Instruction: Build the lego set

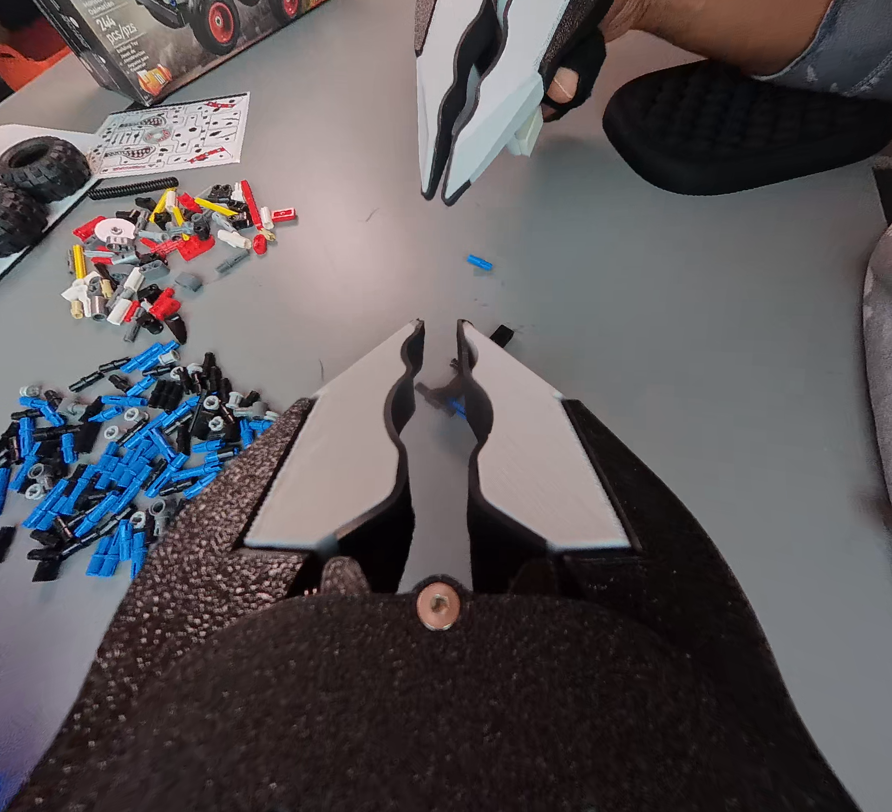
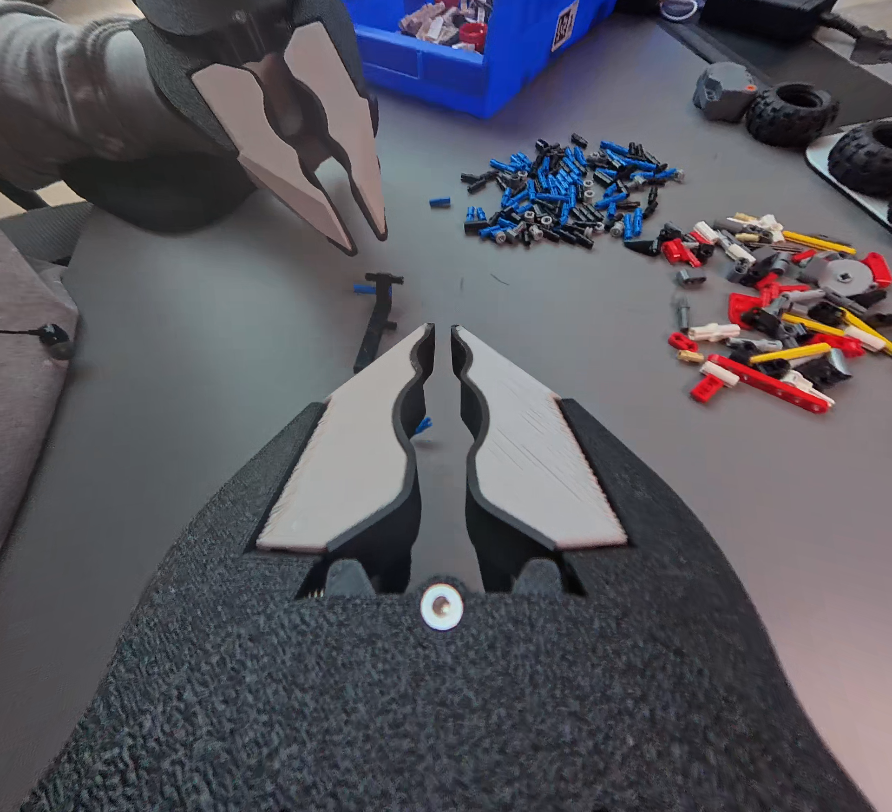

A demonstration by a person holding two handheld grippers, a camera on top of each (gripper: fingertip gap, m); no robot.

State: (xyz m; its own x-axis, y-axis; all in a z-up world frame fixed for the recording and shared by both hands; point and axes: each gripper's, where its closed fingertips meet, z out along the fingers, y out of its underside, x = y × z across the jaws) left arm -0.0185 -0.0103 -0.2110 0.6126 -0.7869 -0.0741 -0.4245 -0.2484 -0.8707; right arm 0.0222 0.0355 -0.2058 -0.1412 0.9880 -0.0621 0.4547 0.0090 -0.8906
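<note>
Two hand-held grippers face each other above the grey worktop (image 1: 627, 306), tips close together. The left hand-held gripper (image 1: 439, 321) has its fingers a little apart with nothing between the tips; under it lies a black lego part with a blue pin (image 2: 379, 306), flat on the worktop and touching neither finger. The right hand-held gripper (image 2: 442, 326) is also slightly spread and empty; in the left wrist view its tips (image 1: 437, 195) look nearly closed. One loose blue pin (image 1: 479, 262) lies alone between the two grippers.

Toward one side of the worktop sits a heap of blue and black pins (image 2: 569, 190), and just beside it a mixed heap of red, yellow, white and grey pieces (image 2: 782, 306). Black tyres (image 2: 791, 113) rest farther out, near a sticker sheet (image 1: 178, 132) and the set's box (image 1: 159, 2). A blue bin (image 2: 482, 16) with small pieces stands at the far edge.
</note>
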